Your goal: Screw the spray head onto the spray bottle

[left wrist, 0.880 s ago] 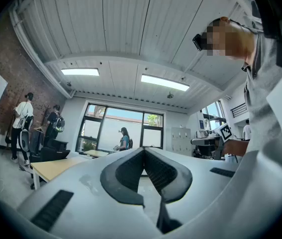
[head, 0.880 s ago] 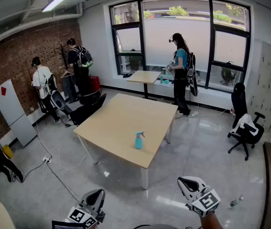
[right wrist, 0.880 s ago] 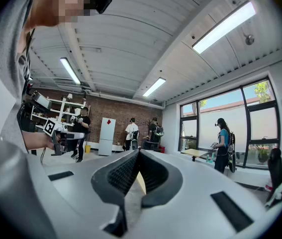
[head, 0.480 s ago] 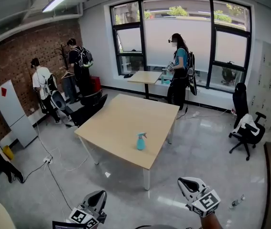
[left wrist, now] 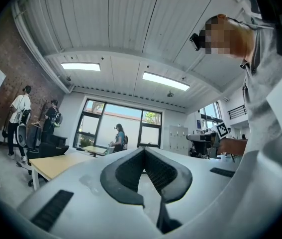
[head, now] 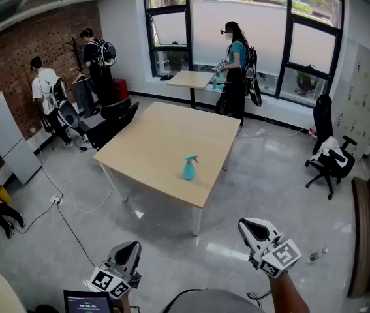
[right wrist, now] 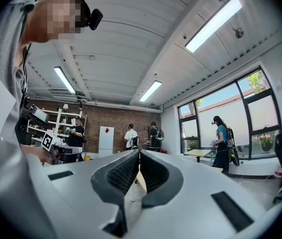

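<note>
**Both grippers shut and empty, spray bottle across the room**

I am holding both grippers low at the near edge of the head view, above a glossy grey floor. The left gripper is showing its jaws pressed together with nothing between them. The right gripper is doing the same: jaws closed, nothing held.

The teal spray bottle is standing upright on a large wooden tabletop in the middle of the room. Its spray head is sitting on top. The bottle is standing near the tabletop's nearer edge, well apart from both grippers.

Farther back, a person in a teal top is standing beside a small table under the windows. Two more people are standing by the brick wall on the left. A black office chair is sitting on the right.
</note>
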A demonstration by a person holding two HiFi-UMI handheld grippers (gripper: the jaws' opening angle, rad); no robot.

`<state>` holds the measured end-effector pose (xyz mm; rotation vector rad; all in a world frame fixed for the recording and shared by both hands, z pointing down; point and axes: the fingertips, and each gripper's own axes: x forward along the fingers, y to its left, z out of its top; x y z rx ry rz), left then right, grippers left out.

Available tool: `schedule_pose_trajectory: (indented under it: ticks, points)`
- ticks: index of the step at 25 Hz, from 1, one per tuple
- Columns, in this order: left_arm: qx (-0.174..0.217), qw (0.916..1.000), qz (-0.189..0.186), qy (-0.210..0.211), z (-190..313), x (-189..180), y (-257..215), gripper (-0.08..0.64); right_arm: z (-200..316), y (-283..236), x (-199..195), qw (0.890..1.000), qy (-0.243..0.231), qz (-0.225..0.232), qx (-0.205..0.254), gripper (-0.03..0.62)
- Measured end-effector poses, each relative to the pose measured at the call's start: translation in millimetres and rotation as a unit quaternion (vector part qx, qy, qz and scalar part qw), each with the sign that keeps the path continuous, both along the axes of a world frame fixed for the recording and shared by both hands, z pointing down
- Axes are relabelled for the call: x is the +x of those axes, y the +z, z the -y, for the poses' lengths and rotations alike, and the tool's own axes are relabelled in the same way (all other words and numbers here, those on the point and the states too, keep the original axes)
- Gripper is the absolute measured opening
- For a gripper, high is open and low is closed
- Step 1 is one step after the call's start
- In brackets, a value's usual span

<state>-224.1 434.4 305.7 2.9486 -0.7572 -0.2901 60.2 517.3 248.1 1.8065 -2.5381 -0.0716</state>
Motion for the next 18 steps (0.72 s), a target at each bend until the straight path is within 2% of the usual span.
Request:
schedule_pose_trajectory:
  ticks: [4,10,14,18]
  points:
    - [0.004,0.9997,-0.008,0.024,14.5,-1.8,-5.6,0.005,23.2,-9.1,-15.5,1.0,0.008,-0.009,0.011,0.006]
    - [-0.004,0.9982,-0.015,0.059,25.0,20.6,-6.3,0.005,43.1,-12.2,-26.8,1.0,0.002,-0.012,-0.002,0.006]
    - [-0.005,0.9976,-0.018,0.067,50.8,46.2,-2.9,0.005,73.0,-5.5,-11.5,1.0,-0.002,-0.012,-0.007,0.006]
    - [-0.01,0.9982,-0.013,0.057,89.7,70.8,0.5,0.005,121.0,3.5,10.2,1.0,-0.015,-0.001,-0.01,0.006]
